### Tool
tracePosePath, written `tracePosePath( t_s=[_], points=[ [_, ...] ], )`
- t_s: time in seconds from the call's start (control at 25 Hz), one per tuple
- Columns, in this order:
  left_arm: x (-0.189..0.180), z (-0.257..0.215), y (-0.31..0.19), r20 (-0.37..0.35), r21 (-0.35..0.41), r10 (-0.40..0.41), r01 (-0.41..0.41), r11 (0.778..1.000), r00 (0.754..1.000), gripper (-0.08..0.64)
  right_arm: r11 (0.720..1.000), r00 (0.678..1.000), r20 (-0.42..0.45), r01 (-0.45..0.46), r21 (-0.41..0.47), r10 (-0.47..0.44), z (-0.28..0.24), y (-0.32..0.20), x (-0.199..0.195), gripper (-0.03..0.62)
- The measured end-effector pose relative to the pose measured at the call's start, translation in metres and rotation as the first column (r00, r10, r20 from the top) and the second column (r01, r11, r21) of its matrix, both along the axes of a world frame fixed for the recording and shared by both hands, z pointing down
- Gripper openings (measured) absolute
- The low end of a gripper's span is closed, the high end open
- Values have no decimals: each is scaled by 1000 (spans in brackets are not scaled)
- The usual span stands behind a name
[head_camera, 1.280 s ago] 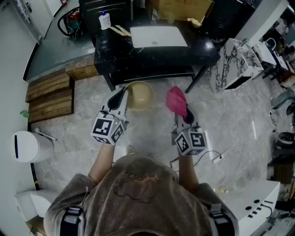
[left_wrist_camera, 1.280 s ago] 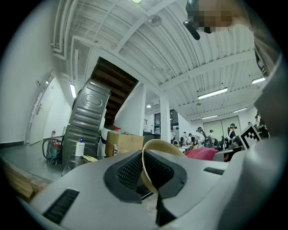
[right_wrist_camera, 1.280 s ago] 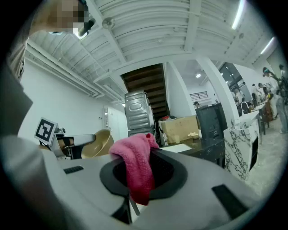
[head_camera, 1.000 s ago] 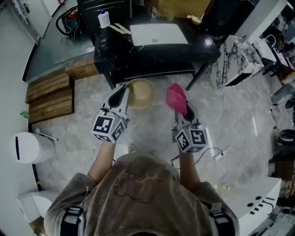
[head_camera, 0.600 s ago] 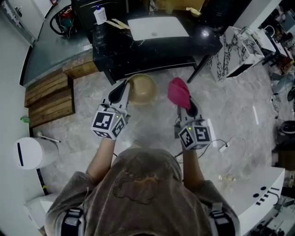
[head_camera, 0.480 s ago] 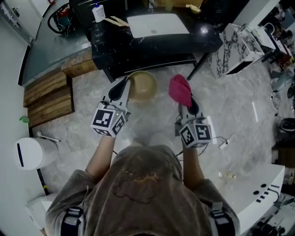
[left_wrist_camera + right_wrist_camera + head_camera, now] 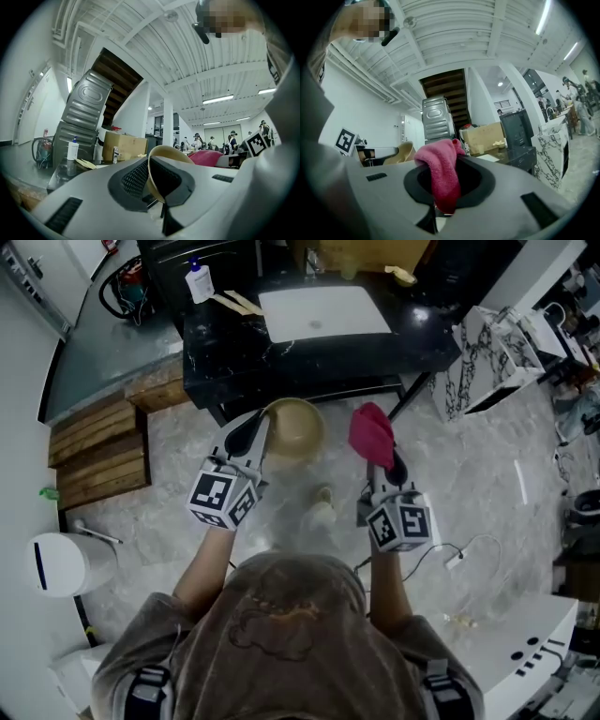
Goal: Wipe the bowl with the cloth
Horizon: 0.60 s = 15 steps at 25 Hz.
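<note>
I hold a tan bowl by its rim in my left gripper, which is shut on it; the bowl is in the air above the floor, just in front of the black table. In the left gripper view the bowl's rim stands between the two jaws. My right gripper is shut on a pink cloth that bunches up above the jaws. The cloth hangs folded between the jaws in the right gripper view. Bowl and cloth are side by side, a short gap apart.
A black table stands just ahead with a white board, a white pump bottle and wooden sticks on it. Wooden pallets lie at the left. A white marbled box sits at the right, a white bin at lower left.
Both grippers have stayed close together with bowl and cloth held. The view has shifted so that the black table lies nearer, and a foot now shows on the floor between the grippers.
</note>
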<state>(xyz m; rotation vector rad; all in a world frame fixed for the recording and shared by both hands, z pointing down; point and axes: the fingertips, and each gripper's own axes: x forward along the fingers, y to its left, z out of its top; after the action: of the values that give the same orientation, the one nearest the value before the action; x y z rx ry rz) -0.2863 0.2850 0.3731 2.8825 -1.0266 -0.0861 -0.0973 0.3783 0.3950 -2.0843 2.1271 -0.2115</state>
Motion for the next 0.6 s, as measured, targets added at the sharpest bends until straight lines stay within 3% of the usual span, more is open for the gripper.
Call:
tracePosePath(
  t_s=[0.6],
  points=[
    [101,-7,-145,-13,-41,-87,87,995,996,26,996,995,39,91,-8,-90,-2,-154,106,43]
  ],
)
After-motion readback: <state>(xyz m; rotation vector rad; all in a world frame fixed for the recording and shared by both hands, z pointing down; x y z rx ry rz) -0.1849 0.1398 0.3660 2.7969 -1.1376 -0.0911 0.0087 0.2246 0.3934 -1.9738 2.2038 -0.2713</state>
